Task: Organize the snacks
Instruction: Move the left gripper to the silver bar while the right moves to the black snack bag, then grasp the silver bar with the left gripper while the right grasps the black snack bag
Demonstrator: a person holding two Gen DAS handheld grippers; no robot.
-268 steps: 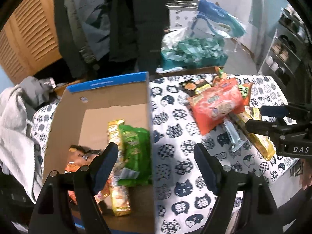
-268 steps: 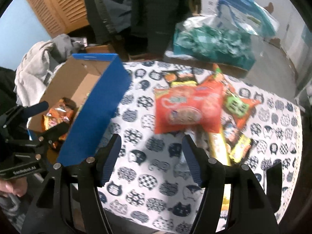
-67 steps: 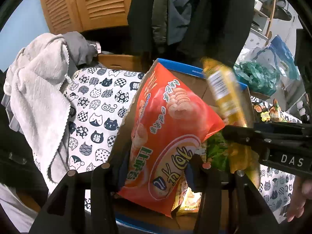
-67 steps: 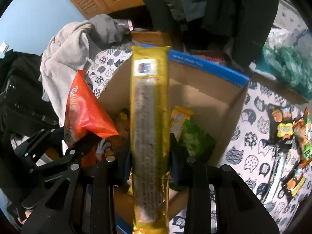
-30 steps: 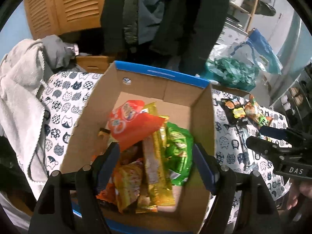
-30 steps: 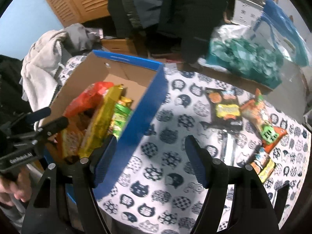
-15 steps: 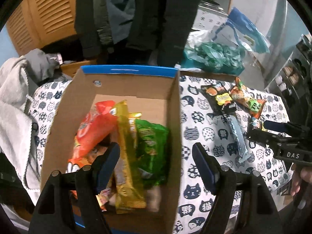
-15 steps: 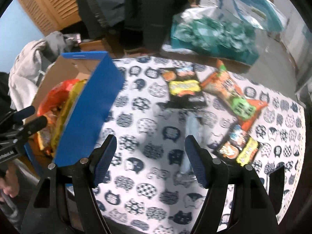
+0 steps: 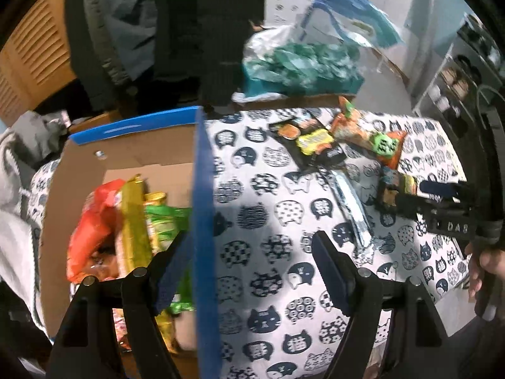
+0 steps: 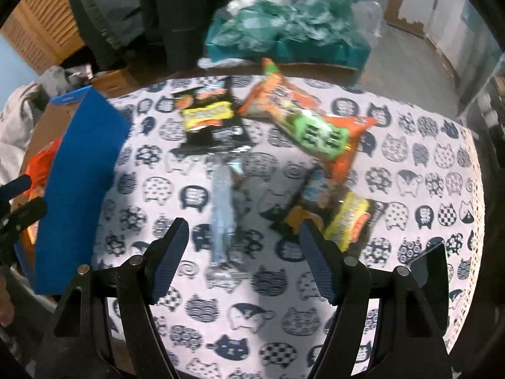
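Cat-print table (image 10: 410,164) amid hanging coats (image 9: 189,31). Crinkly snack packets (image 10: 300,126) scattered beside blue-edged box (image 9: 202,189). Left gripper (image 9: 252,271), right gripper (image 10: 243,252): jaws wide, empty.

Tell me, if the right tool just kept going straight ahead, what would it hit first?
Most likely the long silvery packet lying on the cat-print tablecloth. It sits between the open fingers of the right tool, just ahead of them. Depth is hard to judge, so it might meet the cloth first.
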